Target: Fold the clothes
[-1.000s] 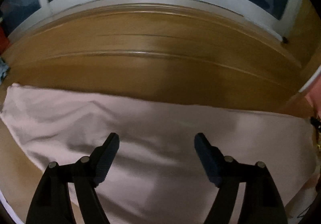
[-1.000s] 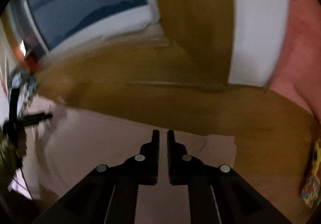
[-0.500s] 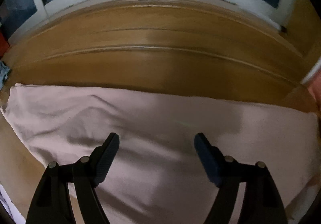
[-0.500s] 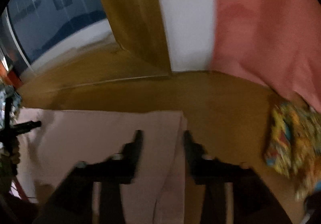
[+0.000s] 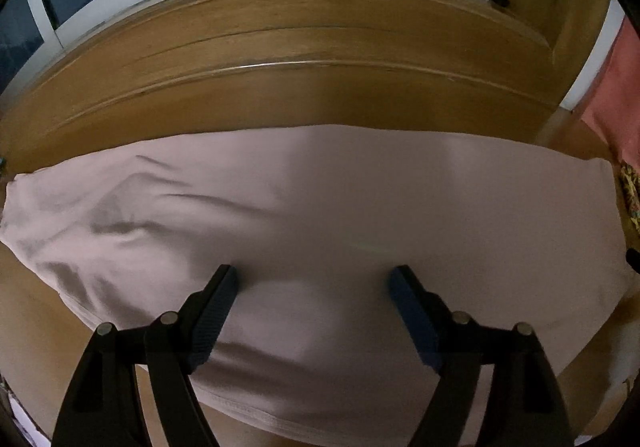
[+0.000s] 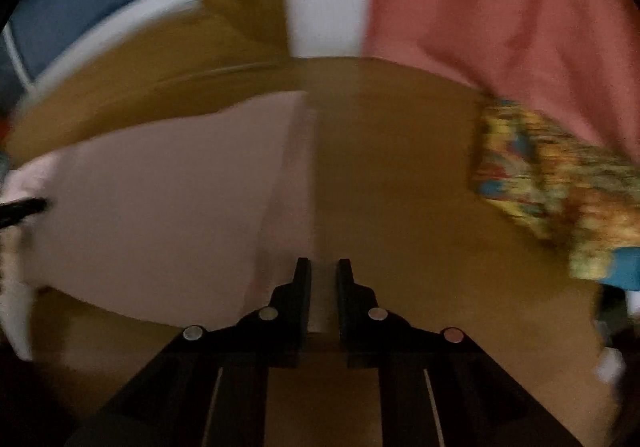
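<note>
Left gripper (image 5: 312,279) gaping wide above cloth (image 5: 340,207) spread on floor (image 5: 300,95), gripping nothing. Right gripper (image 6: 323,267) just narrowed to a slit beside cloth's right edge; hold impossible to tell.

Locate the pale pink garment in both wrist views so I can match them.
Left wrist: pale pink garment spans the lower middle, flat on the wooden floor, under the open left gripper.
Right wrist: it fills the left half.
Shared landmark: the colourful patterned cloth, far right edge in the left view.
</note>
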`<control>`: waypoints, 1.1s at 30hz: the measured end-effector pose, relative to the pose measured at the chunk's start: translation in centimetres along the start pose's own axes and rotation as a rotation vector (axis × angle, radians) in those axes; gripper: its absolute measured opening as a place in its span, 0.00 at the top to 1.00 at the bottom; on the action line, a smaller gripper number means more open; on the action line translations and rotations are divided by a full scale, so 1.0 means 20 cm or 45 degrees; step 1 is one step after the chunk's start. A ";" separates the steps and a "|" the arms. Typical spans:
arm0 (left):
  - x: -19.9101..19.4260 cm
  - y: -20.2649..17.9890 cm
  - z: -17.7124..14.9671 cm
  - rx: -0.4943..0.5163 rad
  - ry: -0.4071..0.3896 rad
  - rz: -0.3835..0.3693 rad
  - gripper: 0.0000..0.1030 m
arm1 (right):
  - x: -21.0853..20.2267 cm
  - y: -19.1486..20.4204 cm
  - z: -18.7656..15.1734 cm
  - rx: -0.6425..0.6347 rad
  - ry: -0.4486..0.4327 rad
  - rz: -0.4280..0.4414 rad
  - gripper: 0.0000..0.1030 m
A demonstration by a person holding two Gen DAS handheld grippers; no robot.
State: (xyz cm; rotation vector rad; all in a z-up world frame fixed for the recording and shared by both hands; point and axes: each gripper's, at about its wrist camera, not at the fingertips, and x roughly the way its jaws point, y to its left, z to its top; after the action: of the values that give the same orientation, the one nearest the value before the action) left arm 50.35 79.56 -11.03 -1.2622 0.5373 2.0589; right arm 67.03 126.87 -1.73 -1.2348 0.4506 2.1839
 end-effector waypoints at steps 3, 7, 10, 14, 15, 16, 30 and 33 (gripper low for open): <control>-0.08 0.05 0.01 -0.055 -0.031 -0.033 0.27 | -0.14 0.08 0.03 -0.009 -0.088 0.068 0.86; -0.19 0.18 0.00 -0.135 -0.094 -0.025 0.27 | -0.17 0.39 0.06 -0.122 -0.114 0.260 0.86; -0.23 0.28 -0.03 -0.164 -0.115 0.005 0.27 | -0.07 0.60 0.04 -0.182 -0.058 0.354 0.86; -0.23 0.35 -0.07 -0.211 -0.097 0.041 0.27 | -0.02 0.82 0.02 -0.240 0.008 0.491 0.86; -0.22 0.35 -0.09 -0.207 -0.087 0.038 0.27 | -0.03 0.91 0.01 -0.297 0.008 0.540 0.86; -0.21 0.34 -0.10 -0.204 -0.076 0.036 0.27 | -0.04 0.99 0.01 -0.354 0.008 0.589 0.86; -0.11 0.28 -0.26 -0.242 -0.004 0.074 0.23 | 0.01 1.41 -0.03 -0.866 0.108 0.658 0.86; -0.16 0.33 -0.29 -0.288 -0.022 0.058 0.25 | 0.00 1.45 0.08 -0.872 0.144 0.708 0.86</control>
State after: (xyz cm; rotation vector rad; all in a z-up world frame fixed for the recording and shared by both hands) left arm 50.25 70.22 -10.68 -1.3696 0.3342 2.2155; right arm 47.60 105.36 -0.69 -1.7522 0.0735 2.8908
